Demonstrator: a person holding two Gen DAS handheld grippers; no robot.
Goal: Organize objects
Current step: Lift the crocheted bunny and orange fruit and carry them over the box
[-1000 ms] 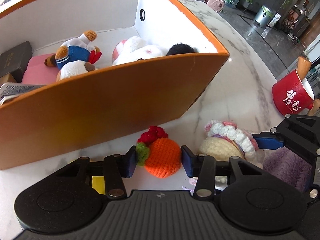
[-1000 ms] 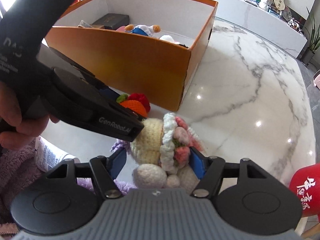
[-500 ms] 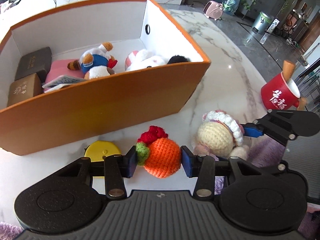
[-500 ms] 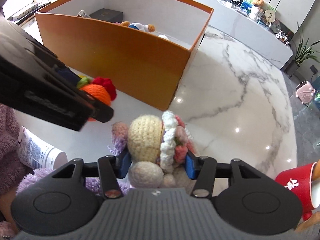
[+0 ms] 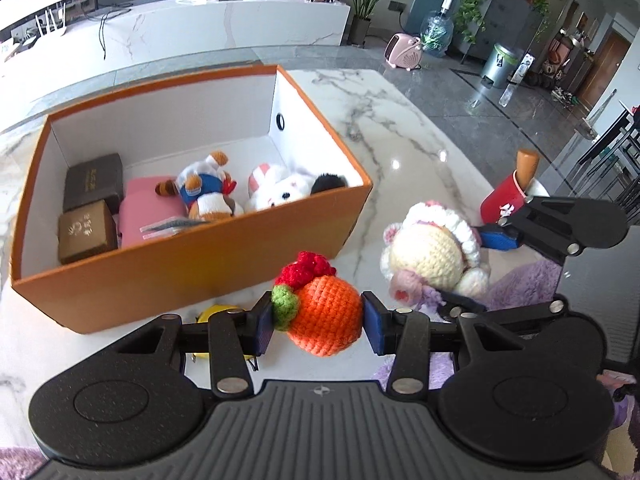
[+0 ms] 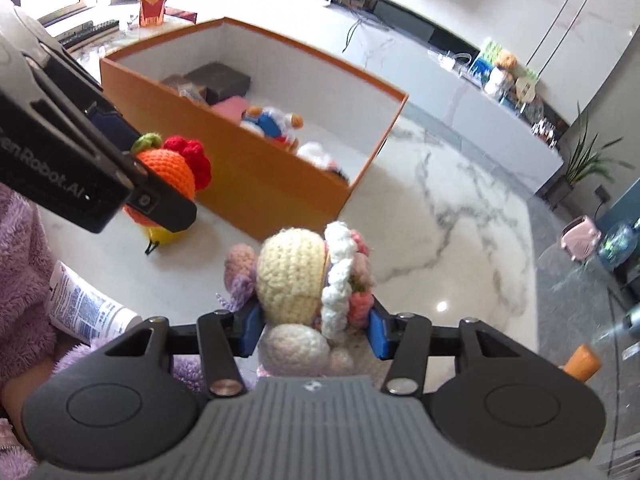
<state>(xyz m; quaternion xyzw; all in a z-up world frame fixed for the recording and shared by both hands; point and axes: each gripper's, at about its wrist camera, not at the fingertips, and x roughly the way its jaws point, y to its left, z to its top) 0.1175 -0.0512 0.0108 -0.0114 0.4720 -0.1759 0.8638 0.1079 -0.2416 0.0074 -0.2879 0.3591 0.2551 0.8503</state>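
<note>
1. Both grippers have risen since the earlier frame, lifting their toys clear of the marble table (image 5: 404, 128)
2. Left gripper (image 5: 317, 325) clamps the crocheted orange (image 5: 326, 320) at 6 o'clock
3. Right gripper (image 6: 310, 325) clasps the crocheted doll (image 6: 298, 276), at 3 o'clock in the left view
4. Orange box (image 5: 180, 276), 11 o'clock, holds plush toys (image 5: 208, 192)

Both hand-held grippers, left (image 5: 318, 322) and right (image 6: 312, 326), clamp crocheted toys.
</note>
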